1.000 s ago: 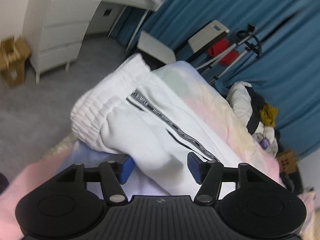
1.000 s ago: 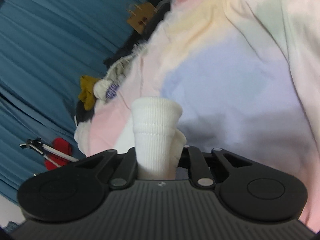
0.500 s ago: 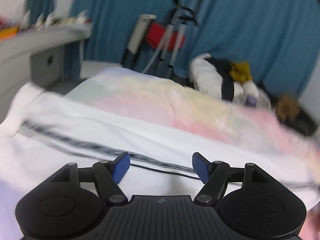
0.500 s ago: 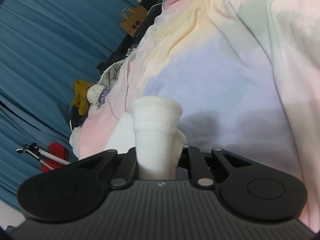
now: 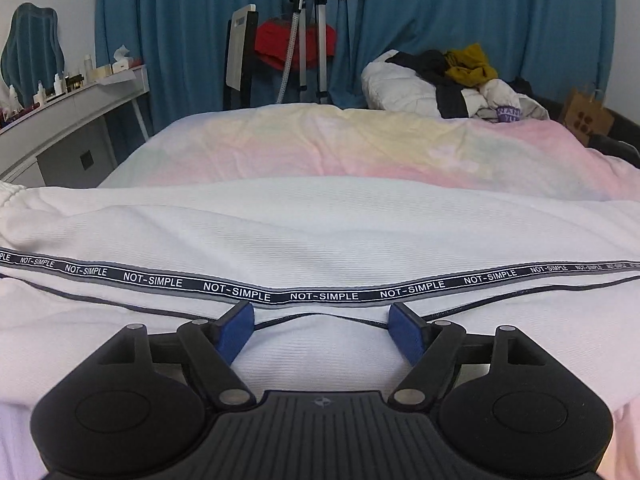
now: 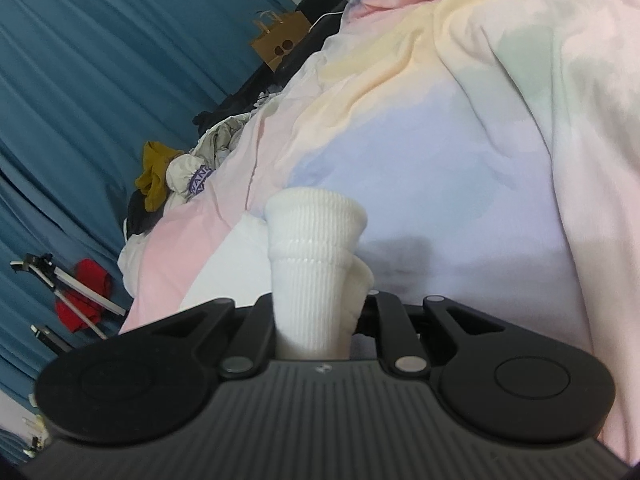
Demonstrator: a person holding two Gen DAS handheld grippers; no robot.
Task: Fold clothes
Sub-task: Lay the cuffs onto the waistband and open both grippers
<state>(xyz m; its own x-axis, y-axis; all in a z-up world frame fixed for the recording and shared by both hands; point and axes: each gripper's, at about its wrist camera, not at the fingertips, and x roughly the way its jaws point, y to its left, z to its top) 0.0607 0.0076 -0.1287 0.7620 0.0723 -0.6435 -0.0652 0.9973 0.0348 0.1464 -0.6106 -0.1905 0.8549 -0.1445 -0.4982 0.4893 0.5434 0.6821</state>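
Observation:
White sweatpants [image 5: 304, 232] with a black "NOT-SIMPLE" side stripe [image 5: 320, 295] lie stretched left to right across the pastel bedspread [image 5: 360, 148]. My left gripper [image 5: 322, 322] is open, its blue pads just above the fabric near the stripe, holding nothing. My right gripper [image 6: 320, 320] is shut on the pants' white ribbed cuff [image 6: 316, 252], which sticks up between the fingers over the bedspread [image 6: 460, 140].
A pile of clothes [image 5: 452, 80] sits at the bed's far right, also in the right wrist view [image 6: 176, 176]. A white desk [image 5: 68, 100] with bottles stands left. Blue curtains, a tripod [image 5: 316, 32], a red cloth and a paper bag [image 5: 588, 114] lie behind.
The left gripper has swung round and levelled out; the pants, bunched a second ago, now lie stretched across the bed. The right gripper keeps its hold on the cuff and has shifted slightly.

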